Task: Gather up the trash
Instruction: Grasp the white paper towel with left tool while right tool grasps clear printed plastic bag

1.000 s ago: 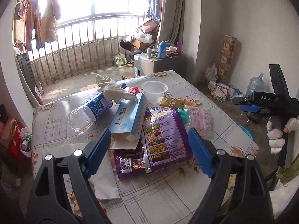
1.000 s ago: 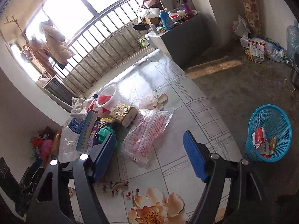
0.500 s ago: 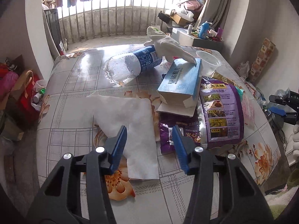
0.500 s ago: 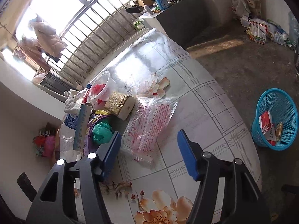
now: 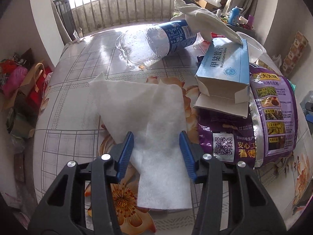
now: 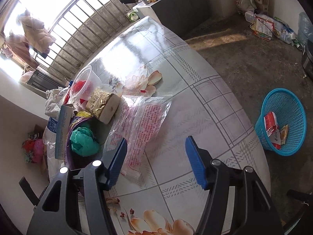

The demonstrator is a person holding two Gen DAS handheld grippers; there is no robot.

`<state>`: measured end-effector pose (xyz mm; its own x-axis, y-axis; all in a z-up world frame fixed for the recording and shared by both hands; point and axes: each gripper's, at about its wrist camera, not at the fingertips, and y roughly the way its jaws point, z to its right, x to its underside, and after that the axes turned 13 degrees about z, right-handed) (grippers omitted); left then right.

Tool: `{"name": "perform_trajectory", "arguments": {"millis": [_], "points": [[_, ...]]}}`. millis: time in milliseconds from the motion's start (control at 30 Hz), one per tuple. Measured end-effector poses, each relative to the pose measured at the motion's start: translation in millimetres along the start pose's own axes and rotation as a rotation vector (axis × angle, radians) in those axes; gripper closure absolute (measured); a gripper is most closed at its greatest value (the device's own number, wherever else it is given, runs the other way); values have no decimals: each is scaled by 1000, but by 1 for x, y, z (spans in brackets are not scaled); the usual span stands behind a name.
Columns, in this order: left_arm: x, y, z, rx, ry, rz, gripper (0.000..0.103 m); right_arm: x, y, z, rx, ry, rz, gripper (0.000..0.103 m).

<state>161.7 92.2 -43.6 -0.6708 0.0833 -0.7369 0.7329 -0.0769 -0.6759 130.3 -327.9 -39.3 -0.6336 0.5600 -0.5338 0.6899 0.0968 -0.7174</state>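
A white tissue (image 5: 154, 105) lies flat on the flowered table (image 5: 74, 101). My left gripper (image 5: 156, 135) hovers just over its near part. Its jaws are closing, astride the tissue, and the pads do not press on it. Behind it lie a clear plastic bottle (image 5: 154, 43), a blue medicine box (image 5: 225, 66), a purple snack bag (image 5: 273, 117) and a white glove (image 5: 205, 19). In the right wrist view my right gripper (image 6: 156, 140) stands open above the near end of a clear printed plastic bag (image 6: 144, 121), holding nothing.
A blue mesh basket (image 6: 293, 96) with a few wrappers in it stands on the floor right of the table (image 6: 195, 107). A gold packet (image 6: 101, 103), a green crumpled bag (image 6: 84, 141) and a clear cup (image 6: 86, 82) lie left of the plastic bag.
The left gripper has dropped and tilted down towards the tissue, and its jaws have narrowed a lot. The right gripper has come closer to the clear bag with its jaws a little narrower.
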Motion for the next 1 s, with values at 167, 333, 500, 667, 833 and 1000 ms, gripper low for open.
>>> {"name": "perform_trajectory", "arguments": {"millis": [167, 333, 500, 667, 833, 1000], "points": [[2, -2, -7, -29, -19, 10, 86, -2, 14, -2, 1, 0, -25, 42], [0, -2, -18, -29, -52, 14, 100, -4, 20, -13, 16, -26, -34, 42], [0, -3, -25, 10, -59, 16, 101, 2, 24, -31, 67, -93, -24, 42], [0, -2, -27, 41, -40, 16, 102, 13, 26, -51, 139, -180, 7, 55], [2, -4, -29, 55, -41, 32, 102, 17, 25, -56, 185, -230, 26, 90], [6, -8, -33, 76, -95, 43, 102, 17, 20, -43, 134, -179, 18, 100]]}}
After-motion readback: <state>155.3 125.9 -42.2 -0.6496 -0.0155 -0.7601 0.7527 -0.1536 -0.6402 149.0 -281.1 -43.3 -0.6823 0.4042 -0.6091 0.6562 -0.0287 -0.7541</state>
